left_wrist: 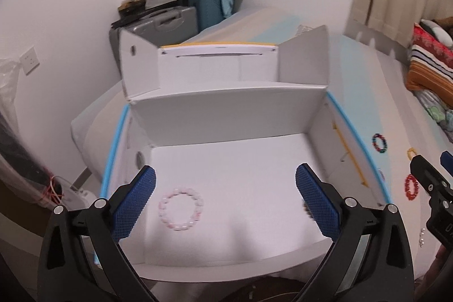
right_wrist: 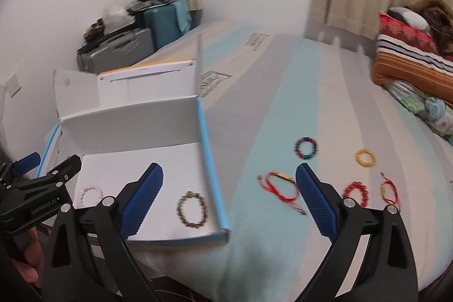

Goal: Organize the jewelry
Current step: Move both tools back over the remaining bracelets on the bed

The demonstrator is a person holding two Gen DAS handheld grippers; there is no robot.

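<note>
Bracelets, seven in all, split between the open white cardboard box [right_wrist: 147, 132] and the striped bedsheet [right_wrist: 283, 92] beside it. Inside the box, on its floor: pink bead bracelet [left_wrist: 181, 208] toward the left wall, brown-green bead bracelet [right_wrist: 191, 210] near the blue-edged right wall. Outside the box, on the sheet past that right wall: red cord bracelet [right_wrist: 281, 188] nearest, multicoloured bead bracelet [right_wrist: 306, 148] beyond it, then yellow bead bracelet [right_wrist: 366, 157], red bead bracelet [right_wrist: 355, 193] and a red-and-gold cord bracelet [right_wrist: 390, 190] farther out. Left gripper [left_wrist: 225, 197] above the box floor, jaws wide apart, nothing between the pads, pink bracelet lying free below. Right gripper [right_wrist: 229, 197] likewise spread wide and empty, straddling the box's right wall, one finger over the box, the other over the sheet. Step in hand, by the look of it: between a drop-off and the next pickup, two pieces boxed, five left. Next move likely calls for swinging the right gripper out from the box to the red cord bracelet, lowering over one strand, closing gently on thin slack cord without pinching fabric. Readable writing: "GenRobot.AI" on the left gripper's body; black print on the box's lid flap, too blurred to read.
</note>
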